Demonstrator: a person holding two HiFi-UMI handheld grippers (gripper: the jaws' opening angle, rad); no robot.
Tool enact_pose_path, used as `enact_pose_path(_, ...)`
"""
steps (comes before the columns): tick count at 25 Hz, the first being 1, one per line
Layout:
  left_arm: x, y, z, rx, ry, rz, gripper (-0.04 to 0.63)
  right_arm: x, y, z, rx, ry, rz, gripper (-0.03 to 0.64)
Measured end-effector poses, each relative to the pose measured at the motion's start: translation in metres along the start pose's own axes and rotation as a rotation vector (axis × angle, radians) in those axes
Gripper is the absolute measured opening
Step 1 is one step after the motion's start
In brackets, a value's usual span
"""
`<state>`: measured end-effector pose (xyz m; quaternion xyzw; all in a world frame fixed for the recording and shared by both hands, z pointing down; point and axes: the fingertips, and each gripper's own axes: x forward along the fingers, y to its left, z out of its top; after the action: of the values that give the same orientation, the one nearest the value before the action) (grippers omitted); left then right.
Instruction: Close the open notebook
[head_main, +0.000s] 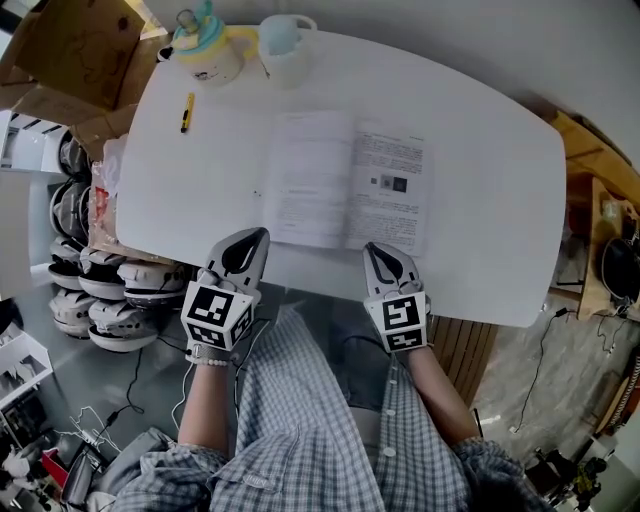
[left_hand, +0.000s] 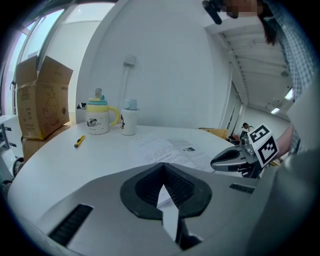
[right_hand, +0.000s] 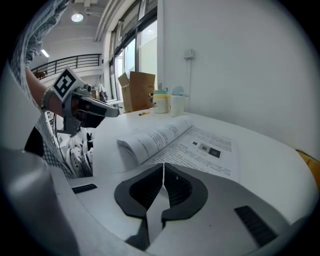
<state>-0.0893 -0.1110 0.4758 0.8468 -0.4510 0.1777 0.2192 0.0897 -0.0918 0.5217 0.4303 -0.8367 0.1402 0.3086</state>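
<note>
The open notebook (head_main: 350, 180) lies flat on the white table (head_main: 500, 220), printed pages up, its left pages bulging a little (right_hand: 155, 137). My left gripper (head_main: 256, 238) hovers at the table's near edge, just off the notebook's lower left corner, jaws shut on nothing. My right gripper (head_main: 377, 250) is at the notebook's lower right edge, also shut and empty. In the left gripper view the pads meet (left_hand: 162, 172) with the notebook (left_hand: 172, 150) ahead and the right gripper (left_hand: 232, 159) to the side. In the right gripper view the jaws are closed (right_hand: 163, 175) just short of the page.
At the table's far side stand a yellow-handled mug (head_main: 205, 52) and a white cup (head_main: 284, 45), with a yellow pen (head_main: 187, 110) near them. Cardboard boxes (head_main: 70, 50) and stacked helmets (head_main: 85, 275) sit left of the table. A wooden bench (head_main: 590, 210) is to the right.
</note>
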Motion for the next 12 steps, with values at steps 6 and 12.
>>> enact_pose_path(6, 0.008, 0.004, -0.014, -0.026, 0.029, 0.024, 0.006, 0.010, 0.002, -0.008, -0.007, 0.034, 0.026, 0.025)
enact_pose_path(12, 0.011, 0.013, -0.029, -0.007, 0.070, 0.059, 0.006, 0.015, 0.003, -0.020, -0.011, 0.082, 0.029, 0.025)
